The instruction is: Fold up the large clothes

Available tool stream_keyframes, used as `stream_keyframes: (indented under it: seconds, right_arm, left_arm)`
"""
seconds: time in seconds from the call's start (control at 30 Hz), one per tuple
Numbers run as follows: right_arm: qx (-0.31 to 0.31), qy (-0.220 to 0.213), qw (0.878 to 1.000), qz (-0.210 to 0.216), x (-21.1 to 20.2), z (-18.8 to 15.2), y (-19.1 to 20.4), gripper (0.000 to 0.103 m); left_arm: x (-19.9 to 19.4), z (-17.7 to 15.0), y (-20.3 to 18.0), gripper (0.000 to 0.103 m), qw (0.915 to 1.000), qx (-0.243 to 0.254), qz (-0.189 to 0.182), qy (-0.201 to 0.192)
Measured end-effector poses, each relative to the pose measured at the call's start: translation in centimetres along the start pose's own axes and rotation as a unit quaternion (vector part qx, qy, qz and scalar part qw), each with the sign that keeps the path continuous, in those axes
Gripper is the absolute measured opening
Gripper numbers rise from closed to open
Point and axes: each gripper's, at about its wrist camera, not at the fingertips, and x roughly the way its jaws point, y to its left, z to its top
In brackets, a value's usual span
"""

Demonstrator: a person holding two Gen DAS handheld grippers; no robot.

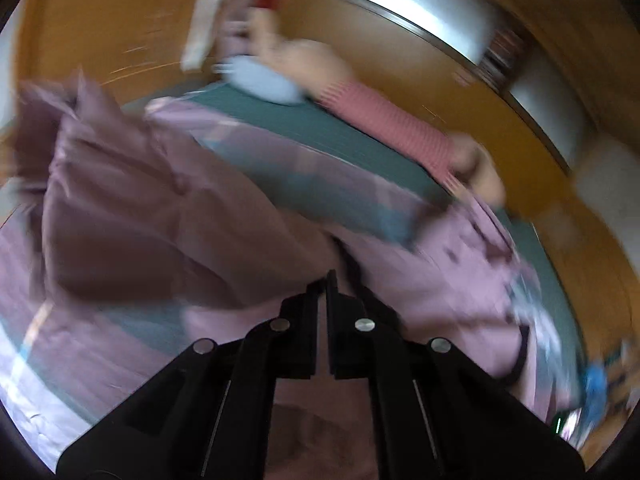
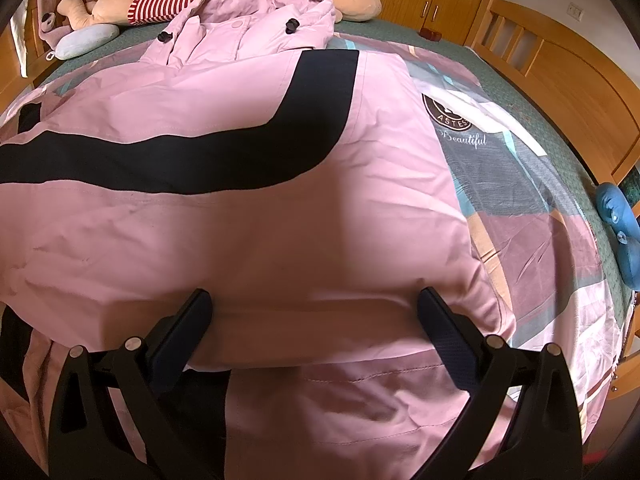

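A large pink jacket (image 2: 240, 240) with a curved black band (image 2: 200, 156) lies spread on the bed, its hood (image 2: 260, 12) at the far end. My right gripper (image 2: 316, 308) stands open at the near hem, one finger (image 2: 200, 312) on each side of a wide stretch of fabric, and holds nothing. In the blurred left wrist view, my left gripper (image 1: 326, 280) is shut, and the pink jacket (image 1: 160, 220) rises in folds from its tips, lifted off the bed.
A patchwork quilt (image 2: 520, 208) covers the green mattress. At the bed's far end lie a plush toy in a red-striped shirt (image 2: 168, 0) and a pale blue cushion (image 2: 86, 40). A blue toy (image 2: 620, 220) sits at the right edge. The wooden bed frame (image 2: 560, 80) and cupboards surround the bed.
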Motion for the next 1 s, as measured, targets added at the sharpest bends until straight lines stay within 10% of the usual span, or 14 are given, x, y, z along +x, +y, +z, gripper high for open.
stream_keyframes:
  seconds: [0.17, 0.33, 0.43, 0.63, 0.73, 1.0]
  right_arm:
    - [0.012, 0.005, 1.000, 0.011, 0.0, 0.2, -0.3, 0.102]
    - [0.014, 0.006, 1.000, 0.013, 0.0, 0.2, -0.4, 0.102]
    - [0.014, 0.006, 1.000, 0.015, -0.1, 0.1, -0.3, 0.102]
    - [0.013, 0.005, 1.000, 0.017, -0.2, 0.0, -0.4, 0.102]
    - [0.011, 0.005, 1.000, 0.013, -0.2, 0.0, -0.3, 0.102]
    - [0.009, 0.005, 1.000, 0.009, -0.2, 0.0, -0.2, 0.102]
  left_arm:
    - [2.0, -7.6, -11.3, 0.003, 0.9779, 0.173, -0.085, 0.080]
    - [1.8, -13.7, -16.6, 0.018, 0.9450, 0.303, -0.059, 0.108]
    - [2.0, -11.7, -14.7, 0.065, 0.9593, 0.261, -0.035, 0.103]
    - [3.5, -3.7, -2.8, 0.067, 0.9873, 0.076, 0.104, 0.093]
    - [2.8, -1.9, 2.3, 0.075, 0.9801, 0.011, 0.185, 0.071]
    - [1.1, -1.3, 7.2, 0.094, 0.9643, -0.064, 0.237, 0.100]
